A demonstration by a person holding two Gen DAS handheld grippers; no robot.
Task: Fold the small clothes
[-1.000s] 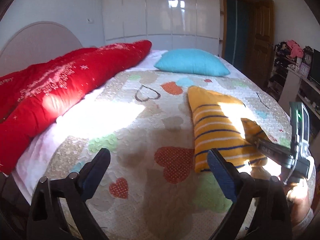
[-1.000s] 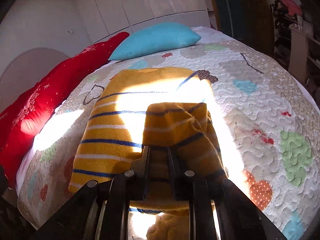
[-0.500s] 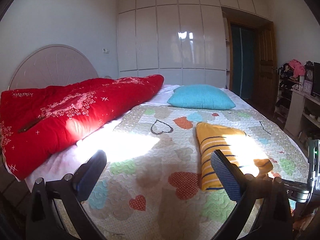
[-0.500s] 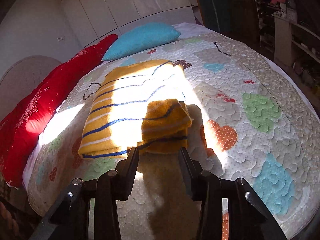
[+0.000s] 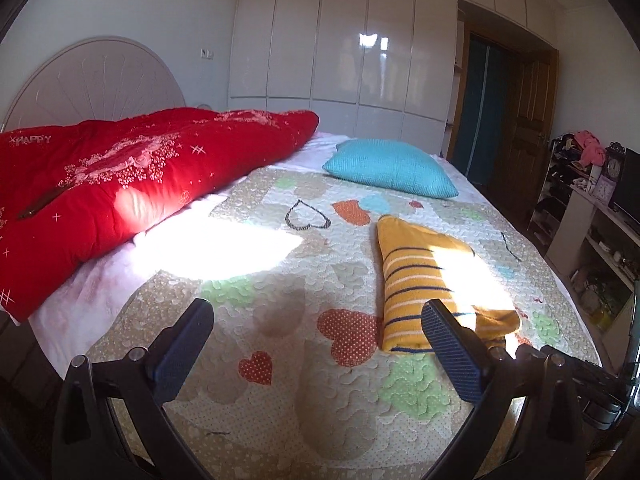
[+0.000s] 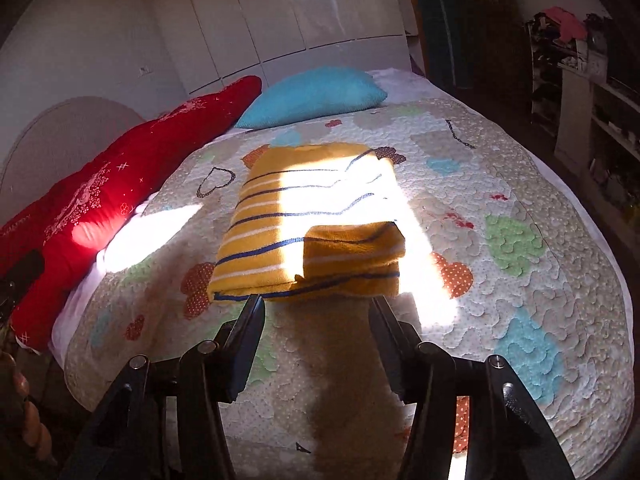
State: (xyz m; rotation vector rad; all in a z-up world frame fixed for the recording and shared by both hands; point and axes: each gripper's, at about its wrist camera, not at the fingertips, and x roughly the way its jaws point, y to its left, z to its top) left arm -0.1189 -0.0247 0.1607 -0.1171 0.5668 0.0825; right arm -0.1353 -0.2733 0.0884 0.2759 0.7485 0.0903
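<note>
A yellow sweater with blue and white stripes (image 6: 312,224) lies folded on the heart-patterned quilt (image 6: 520,280), a sleeve folded over its near right corner. It also shows in the left wrist view (image 5: 424,280), right of centre. My right gripper (image 6: 318,320) is open and empty, just short of the sweater's near edge. My left gripper (image 5: 316,332) is open and empty, held above the quilt to the left of the sweater; its right finger overlaps the sweater's near corner in view.
A red duvet (image 5: 120,184) lies along the left side of the bed. A turquoise pillow (image 5: 392,168) sits at the far end. Cluttered shelves (image 5: 592,208) stand to the right of the bed. White wardrobes (image 5: 340,48) line the far wall.
My right gripper let go of the sleeve, opened and pulled back from the sweater. My left gripper drew back and tilted up, so more of the room shows.
</note>
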